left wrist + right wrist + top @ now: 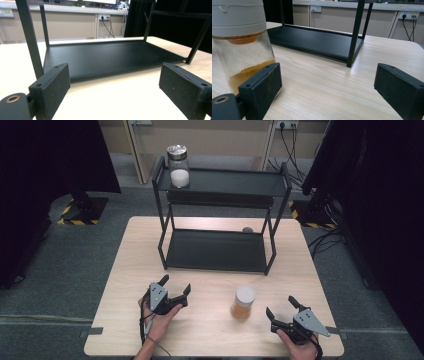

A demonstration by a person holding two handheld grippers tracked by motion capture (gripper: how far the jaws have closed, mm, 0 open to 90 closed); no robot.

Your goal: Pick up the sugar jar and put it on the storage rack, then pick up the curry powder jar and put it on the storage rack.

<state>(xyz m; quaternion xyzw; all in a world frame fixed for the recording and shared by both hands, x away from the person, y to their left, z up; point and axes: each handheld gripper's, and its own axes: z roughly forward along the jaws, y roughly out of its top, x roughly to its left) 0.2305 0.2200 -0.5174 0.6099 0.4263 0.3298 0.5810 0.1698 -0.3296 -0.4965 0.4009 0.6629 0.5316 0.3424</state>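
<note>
Black two-tier shelf (220, 247) at table's (125, 285) far half. Amber jar (243, 303) with white lid stands near the front edge, between both grippers. Right gripper (281, 311) jaws wide apart, empty, nearest; left gripper (176, 287) likewise. Swing right toward jar, centre body between pads, clamp below lid.

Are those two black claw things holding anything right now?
No. The left tool and the right tool are open and hold nothing; the amber jar stands free on the table between them.
</note>
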